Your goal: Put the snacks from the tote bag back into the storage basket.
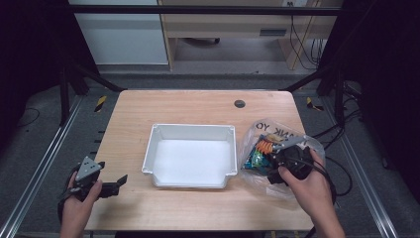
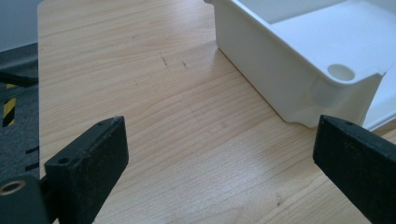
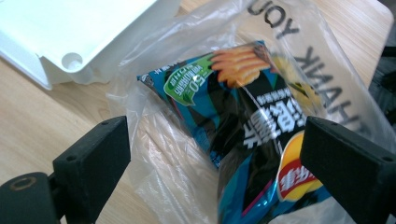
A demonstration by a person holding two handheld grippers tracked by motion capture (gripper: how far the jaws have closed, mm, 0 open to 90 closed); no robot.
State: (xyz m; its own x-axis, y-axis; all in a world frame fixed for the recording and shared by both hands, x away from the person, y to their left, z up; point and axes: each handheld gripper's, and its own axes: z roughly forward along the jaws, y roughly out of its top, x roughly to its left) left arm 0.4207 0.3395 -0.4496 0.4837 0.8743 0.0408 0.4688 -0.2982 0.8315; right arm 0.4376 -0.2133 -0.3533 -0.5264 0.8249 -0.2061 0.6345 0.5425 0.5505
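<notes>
- While the left gripper (image 1: pixel 116 183) idles at the table's (image 1: pixel 198 106) near-left corner, the right gripper (image 1: pixel 282 158) hovers over the bag (image 1: pixel 262 131) beside the tray (image 1: pixel 193 130).
- Left gripper view: jaws spread, nothing between them.
- Right gripper view: jaws released around the chips (image 3: pixel 243 121); clamping could snag loose plastic instead.

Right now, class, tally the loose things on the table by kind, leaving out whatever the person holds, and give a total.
White plastic tray: 1
Clear plastic bag: 1
Snack packet inside the bag: 1
Total: 3
</notes>
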